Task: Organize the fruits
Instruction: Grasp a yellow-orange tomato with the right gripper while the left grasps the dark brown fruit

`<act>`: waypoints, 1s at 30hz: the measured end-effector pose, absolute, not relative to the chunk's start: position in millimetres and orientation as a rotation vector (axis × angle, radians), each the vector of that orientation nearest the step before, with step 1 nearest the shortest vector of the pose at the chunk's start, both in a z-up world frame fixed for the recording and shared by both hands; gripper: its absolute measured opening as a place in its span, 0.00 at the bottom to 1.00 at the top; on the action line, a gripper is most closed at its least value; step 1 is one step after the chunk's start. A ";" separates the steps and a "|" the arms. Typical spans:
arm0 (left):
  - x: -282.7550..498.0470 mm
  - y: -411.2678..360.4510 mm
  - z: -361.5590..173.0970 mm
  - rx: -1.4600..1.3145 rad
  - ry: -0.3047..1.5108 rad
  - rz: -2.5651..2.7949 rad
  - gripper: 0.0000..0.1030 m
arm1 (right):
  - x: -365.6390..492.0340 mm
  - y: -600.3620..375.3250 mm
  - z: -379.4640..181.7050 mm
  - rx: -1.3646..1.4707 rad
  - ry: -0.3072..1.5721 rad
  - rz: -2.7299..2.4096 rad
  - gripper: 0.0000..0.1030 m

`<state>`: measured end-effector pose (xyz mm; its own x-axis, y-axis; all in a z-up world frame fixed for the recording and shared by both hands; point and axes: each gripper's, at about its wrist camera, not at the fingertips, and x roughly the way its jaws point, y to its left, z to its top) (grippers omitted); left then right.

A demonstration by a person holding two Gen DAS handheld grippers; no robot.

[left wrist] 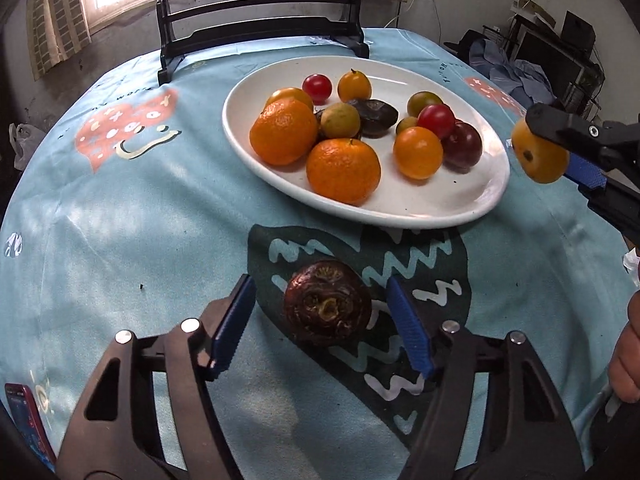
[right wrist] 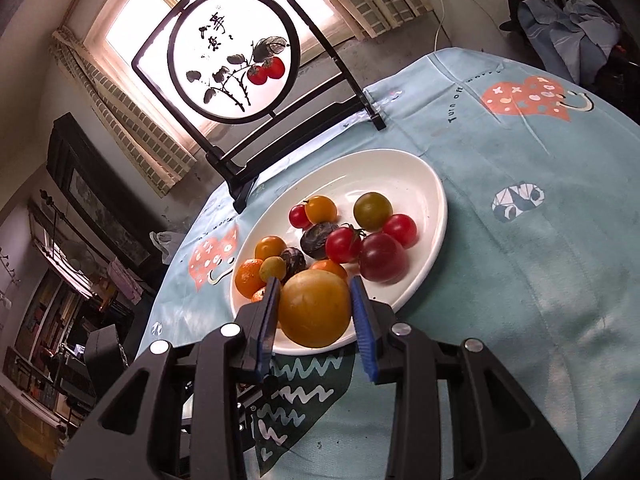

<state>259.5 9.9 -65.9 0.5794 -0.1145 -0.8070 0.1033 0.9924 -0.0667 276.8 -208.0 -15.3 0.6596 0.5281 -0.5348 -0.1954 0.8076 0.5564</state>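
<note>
A dark brown wrinkled fruit (left wrist: 326, 306) lies on the blue tablecloth, on its dark green patch. My left gripper (left wrist: 320, 284) straddles this fruit, its blue pads (left wrist: 236, 320) standing clear of it on both sides, so it is open. My right gripper (right wrist: 315, 280) is shut on a yellow-orange round fruit (right wrist: 314, 308) and holds it over the near rim of the white oval plate (right wrist: 440, 208). In the left wrist view the same held fruit (left wrist: 538, 156) hangs just right of the plate (left wrist: 400, 216). The plate carries several mandarins, tomatoes and dark plums.
A black stand with a round painted screen (right wrist: 236, 56) rises behind the plate at the table's far edge. A red phone (left wrist: 28, 420) lies at the near left. A person's hand (left wrist: 628, 360) shows at the right edge. Clutter surrounds the table.
</note>
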 end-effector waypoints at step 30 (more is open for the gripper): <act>239.0 1.4 -55.2 0.027 0.876 -0.125 0.42 | 271.5 -179.4 -20.1 0.284 0.636 0.440 0.35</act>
<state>239.0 1.4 -55.2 0.6336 -0.0981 -0.7674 0.1202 0.9924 -0.0276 271.5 -179.4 -20.1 0.7175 0.4775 -0.5070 -0.3071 0.8703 0.3851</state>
